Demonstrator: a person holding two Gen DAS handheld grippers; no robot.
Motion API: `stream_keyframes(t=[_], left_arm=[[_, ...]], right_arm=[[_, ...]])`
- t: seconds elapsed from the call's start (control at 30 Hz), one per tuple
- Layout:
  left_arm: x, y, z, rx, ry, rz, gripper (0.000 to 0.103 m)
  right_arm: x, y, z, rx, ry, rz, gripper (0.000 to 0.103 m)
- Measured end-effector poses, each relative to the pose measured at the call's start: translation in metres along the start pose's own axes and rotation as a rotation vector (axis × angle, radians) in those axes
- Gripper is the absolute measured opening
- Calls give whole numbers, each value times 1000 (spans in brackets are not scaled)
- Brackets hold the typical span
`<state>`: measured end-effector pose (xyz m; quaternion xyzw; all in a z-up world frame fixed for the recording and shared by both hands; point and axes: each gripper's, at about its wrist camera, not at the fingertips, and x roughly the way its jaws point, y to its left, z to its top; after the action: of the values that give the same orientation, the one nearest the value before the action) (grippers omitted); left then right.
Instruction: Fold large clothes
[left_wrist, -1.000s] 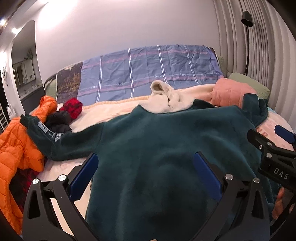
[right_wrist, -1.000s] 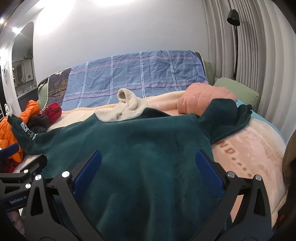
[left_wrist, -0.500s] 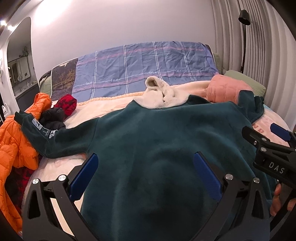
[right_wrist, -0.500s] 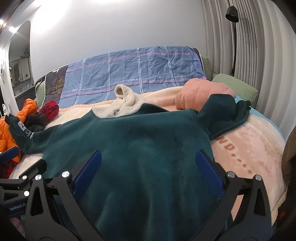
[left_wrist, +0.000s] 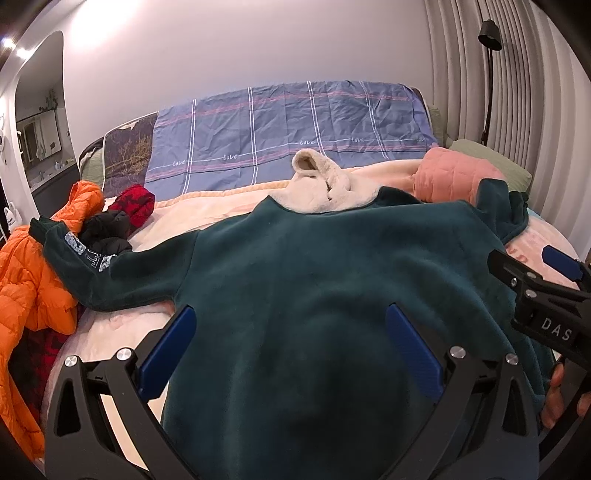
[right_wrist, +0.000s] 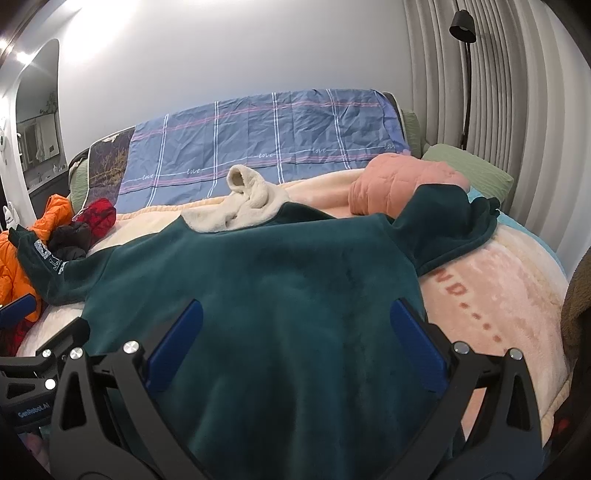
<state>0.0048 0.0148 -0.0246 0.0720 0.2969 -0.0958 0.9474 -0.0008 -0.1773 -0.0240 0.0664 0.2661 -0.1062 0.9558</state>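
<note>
Two grippers up and nothing grabbed yet, so I'd call this the very start of the fold. My left gripper (left_wrist: 288, 354) hangs with its blue fingers (left_wrist: 166, 349) spread wide over the lower body of the green fleece hoodie (left_wrist: 314, 280), and my right gripper (right_wrist: 291, 347) is spread the same way just beside it; neither is pinching any fabric. That hoodie is the thing to fold, and it's lying back-up and mostly flat across the pink blanket (right_wrist: 491, 295), with the cream hood (left_wrist: 325, 181) bunched at 12 o'clock. The left sleeve (left_wrist: 110, 266) runs out to 9 o'clock and ends on top of the orange puffer jacket (left_wrist: 33, 280) and a small black and red bundle (left_wrist: 118, 218). The right sleeve (right_wrist: 450, 229) is at 2 o'clock, crumpled back on itself against a salmon quilted cushion (right_wrist: 399, 184). My guess for the next move: swing each gripper out toward its own sleeve, pinch near the cuff and bring the sleeve in across the back. The right one probably needs shaking out first since it's doubled over. Fleece this thick will likely slip out of a shallow pinch, so I'd take a deep bite of it.
</note>
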Motion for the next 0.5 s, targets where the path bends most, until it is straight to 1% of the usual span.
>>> stream_keyframes(t=[0.3, 0.5], left_arm=[[-1, -1, -4, 10, -2, -6, 102], [-2, -2, -5, 16, -6, 6, 102]], right_arm=[[-1, 0, -1, -8, 1, -3, 101], [0, 0, -3, -6, 5, -4, 101]])
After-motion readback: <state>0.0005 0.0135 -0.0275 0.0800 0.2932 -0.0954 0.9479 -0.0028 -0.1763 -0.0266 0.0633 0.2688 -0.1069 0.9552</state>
